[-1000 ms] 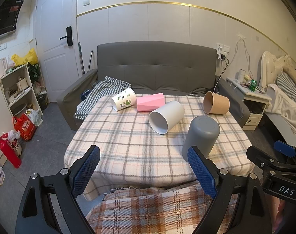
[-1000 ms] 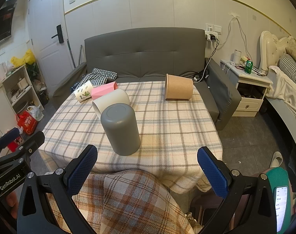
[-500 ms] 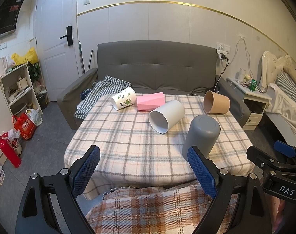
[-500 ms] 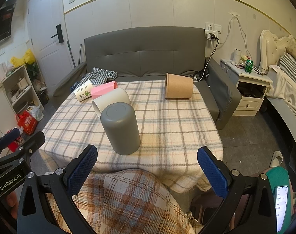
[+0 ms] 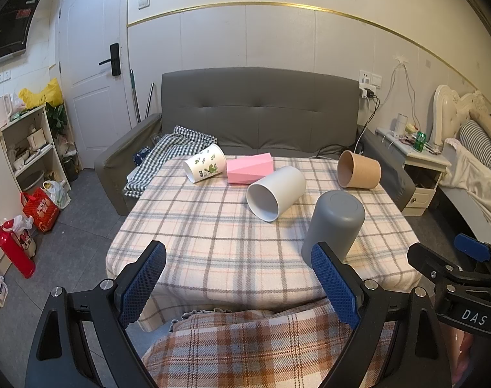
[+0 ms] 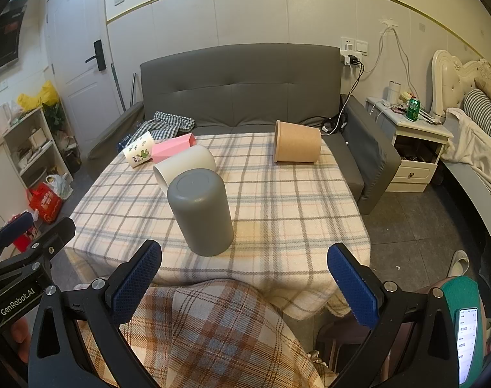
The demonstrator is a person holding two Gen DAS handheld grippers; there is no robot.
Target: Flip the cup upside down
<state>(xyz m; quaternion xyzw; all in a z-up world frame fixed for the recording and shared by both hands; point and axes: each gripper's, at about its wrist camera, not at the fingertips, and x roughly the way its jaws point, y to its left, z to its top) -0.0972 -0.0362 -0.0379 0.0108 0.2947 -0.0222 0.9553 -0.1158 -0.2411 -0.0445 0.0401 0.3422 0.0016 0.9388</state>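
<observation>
A grey cup (image 5: pixel 334 226) (image 6: pixel 200 211) stands upside down near the front of the plaid-covered table (image 5: pixel 213 242) (image 6: pixel 293 213). Behind it a white cup (image 5: pixel 276 192) (image 6: pixel 184 163), a pink faceted cup (image 5: pixel 248 169) (image 6: pixel 171 148), a leaf-print cup (image 5: pixel 205 167) (image 6: pixel 138 153) and a brown paper cup (image 5: pixel 358 174) (image 6: pixel 297 142) lie on their sides. My left gripper (image 5: pixel 242 279) is open and empty, short of the table's front edge. My right gripper (image 6: pixel 245 281) is open and empty, also short of the front edge.
A grey sofa (image 5: pixel 258 110) stands behind the table with a checked cloth (image 5: pixel 167 158) on it. A nightstand (image 6: pixel 413 148) and bed are at the right, shelves (image 5: pixel 28 148) and bags at the left. A plaid-clad lap (image 6: pixel 213 333) lies below both grippers.
</observation>
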